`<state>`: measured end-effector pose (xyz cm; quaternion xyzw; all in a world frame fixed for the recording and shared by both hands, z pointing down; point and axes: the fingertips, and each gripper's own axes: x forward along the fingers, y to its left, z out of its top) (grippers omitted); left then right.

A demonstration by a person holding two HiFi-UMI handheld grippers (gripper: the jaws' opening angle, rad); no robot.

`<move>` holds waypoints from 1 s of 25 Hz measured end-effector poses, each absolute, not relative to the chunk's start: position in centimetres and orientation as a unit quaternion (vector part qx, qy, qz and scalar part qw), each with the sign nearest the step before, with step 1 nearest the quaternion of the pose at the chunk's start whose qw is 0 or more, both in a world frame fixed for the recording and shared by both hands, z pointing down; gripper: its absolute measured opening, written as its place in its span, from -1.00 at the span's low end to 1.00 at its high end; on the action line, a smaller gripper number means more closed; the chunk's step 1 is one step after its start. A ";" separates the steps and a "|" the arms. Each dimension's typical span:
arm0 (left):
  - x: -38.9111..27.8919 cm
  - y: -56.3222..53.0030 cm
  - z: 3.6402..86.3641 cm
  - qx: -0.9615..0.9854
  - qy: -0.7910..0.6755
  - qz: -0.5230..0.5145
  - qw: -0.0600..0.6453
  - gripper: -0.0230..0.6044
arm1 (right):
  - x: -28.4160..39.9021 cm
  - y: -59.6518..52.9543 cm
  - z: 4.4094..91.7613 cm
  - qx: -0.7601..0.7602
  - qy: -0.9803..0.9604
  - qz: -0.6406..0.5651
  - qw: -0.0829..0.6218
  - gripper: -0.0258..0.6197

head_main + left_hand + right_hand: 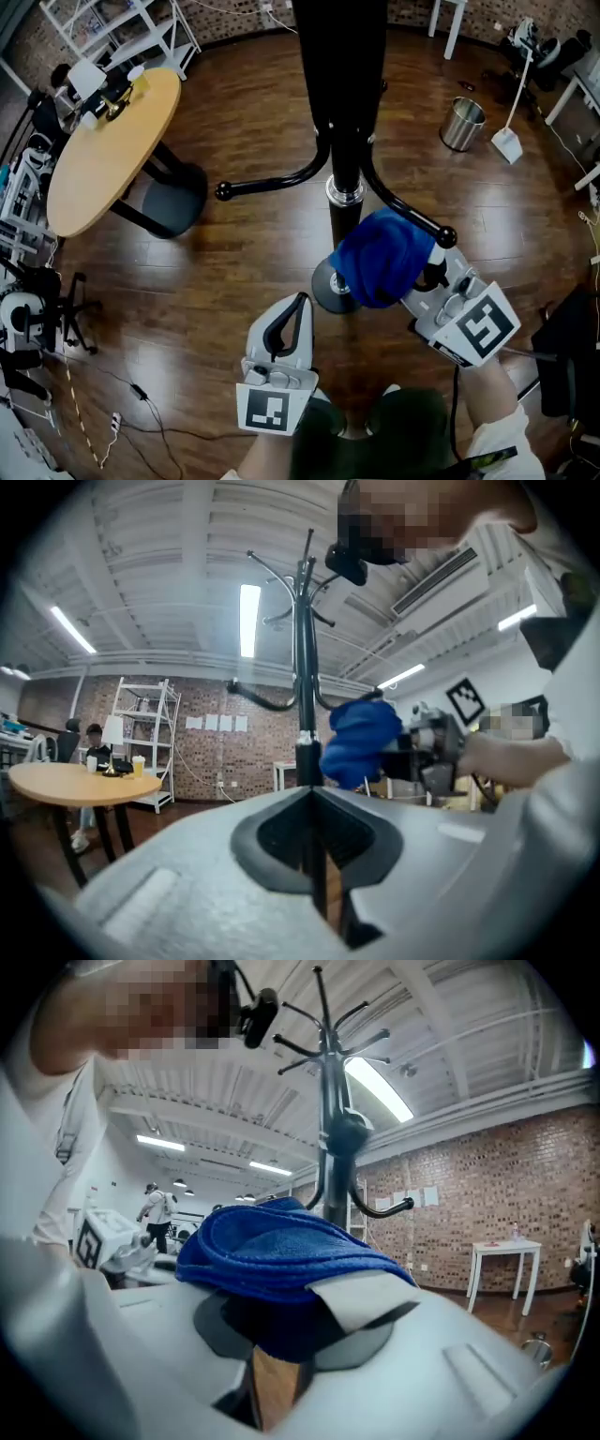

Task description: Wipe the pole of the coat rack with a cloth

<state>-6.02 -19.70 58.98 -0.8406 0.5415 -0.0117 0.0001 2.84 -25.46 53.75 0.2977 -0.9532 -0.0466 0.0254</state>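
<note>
While against the pole (pixel 345 208), cloth (pixel 377 255) tight in right gripper (pixel 427 272); left gripper (pixel 300 302) closed, empty

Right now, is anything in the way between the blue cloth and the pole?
Nothing visible. The cloth, clamped in the right gripper, sits right beside the pole with no object between them; whether they touch is unclear.

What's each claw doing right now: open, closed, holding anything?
Left claw: closed, nothing in it.
Right claw: closed on the blue cloth.
</note>
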 end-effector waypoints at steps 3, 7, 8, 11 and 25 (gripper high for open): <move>-5.6 -20.7 64.7 -0.840 0.543 -0.008 0.005 -0.92 | 2.4 -28.8 57.7 0.272 -0.960 -0.068 0.030 -0.60; -5.6 -22.2 73.0 -0.834 0.552 -0.017 0.008 -0.92 | 3.1 -29.1 73.2 0.245 -0.966 -0.011 0.084 -0.60; -5.7 -22.5 74.8 -0.832 0.554 -0.017 0.009 -0.92 | 3.4 -29.3 78.8 0.250 -0.962 0.008 0.108 -0.60; -5.9 -23.2 79.4 -0.829 0.558 -0.016 0.025 -0.92 | 3.0 -29.9 96.6 0.263 -0.951 0.052 0.154 -0.60; -8.7 -22.8 86.1 -0.806 0.589 0.006 0.055 -0.92 | -3.2 -27.7 118.6 0.242 -0.948 0.196 0.064 -0.61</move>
